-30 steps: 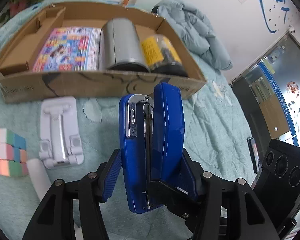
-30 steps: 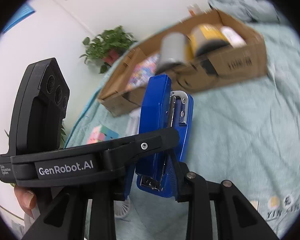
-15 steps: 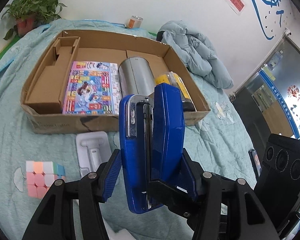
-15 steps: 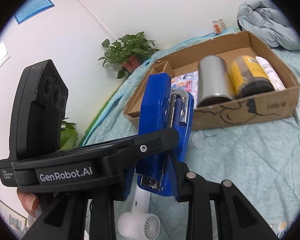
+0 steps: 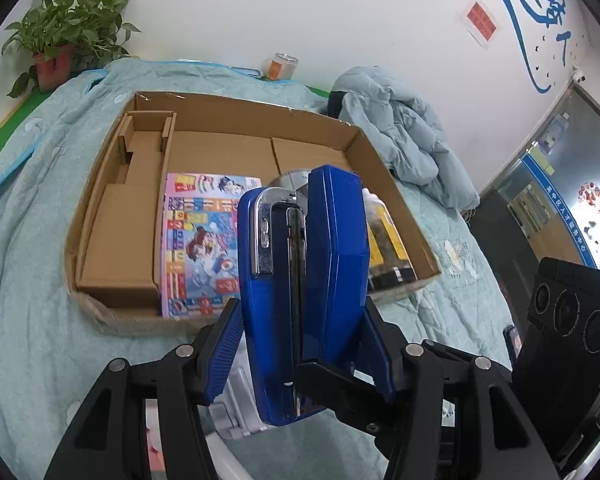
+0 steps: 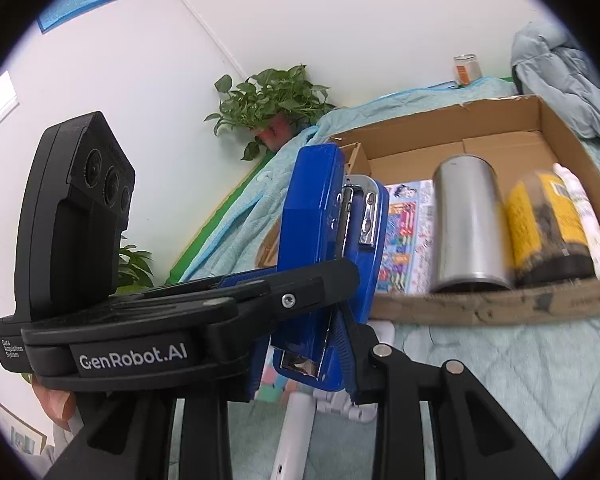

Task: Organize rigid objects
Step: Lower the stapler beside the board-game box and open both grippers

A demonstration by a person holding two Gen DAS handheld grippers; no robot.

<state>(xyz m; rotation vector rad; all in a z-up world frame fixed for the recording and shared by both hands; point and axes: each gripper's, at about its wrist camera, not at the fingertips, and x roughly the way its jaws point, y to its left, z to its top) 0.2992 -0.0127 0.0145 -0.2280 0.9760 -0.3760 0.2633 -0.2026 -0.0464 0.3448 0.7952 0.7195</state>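
1. The left tongs pinch a glossy blue plastic stapler by its two broad sides, with the stapler standing on end between the ribbed blue pads
2. The right tongs pinch the same stapler near its lower end, crossing the left tongs' black arm, which bears white lettering
3. The stapler is held in the air, in front of the near wall of a wide, shallow brown cardboard box
4. Inside the box lie a colourful illustrated booklet, a plain silver metal can on its side, a yellow-labelled clear jar with a black lid and a white plastic bottle, side by side
5. The box rests on a pale teal quilted cover spread over the surface, with a rumpled pale blue padded jacket beyond its far right corner
6. The room has white walls, a leafy green plant in a red-brown pot in the corner, a small orange-labelled tin against the wall, a red notice and blue painted lettering, and a glass door at the right
7. A thumb shows beneath the left tongs' black camera housing
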